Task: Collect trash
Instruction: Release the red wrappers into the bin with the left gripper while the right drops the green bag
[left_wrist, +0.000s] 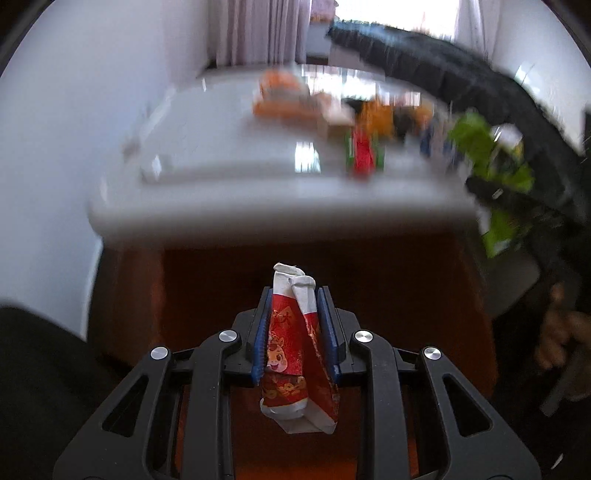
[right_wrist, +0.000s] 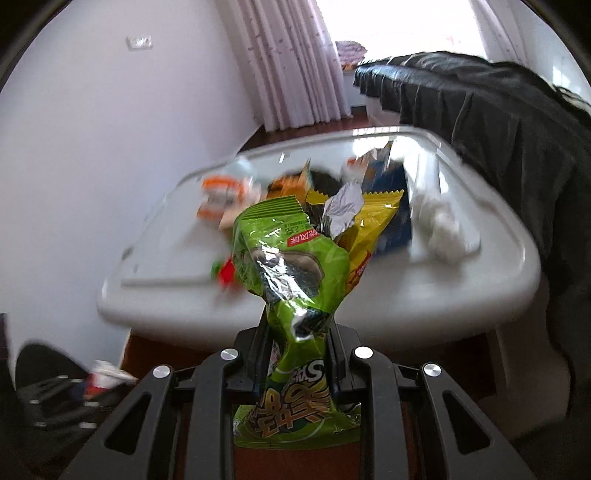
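— Left gripper (left_wrist: 295, 314)?
— Blue pads clamped on a crumpled red-and-white wrapper (left_wrist: 295, 347).
— Beyond it?
— White table (left_wrist: 229, 184), blurred litter, a green packet (left_wrist: 487, 155) at right.

Crumpled red-and-white wrapper (left_wrist: 295, 343) and crinkled green snack bag (right_wrist: 295, 280), each pinched upright.

White table (right_wrist: 388, 295), pink curtain (right_wrist: 295, 66)

A white table (right_wrist: 424, 295) with rounded corners is set on a reddish-brown floor (left_wrist: 388, 280). Behind the table, pale pink curtains (right_wrist: 295, 74) are hung beside a bright window (right_wrist: 399, 26). Left of the table, a plain white wall (right_wrist: 92, 147) is seen.
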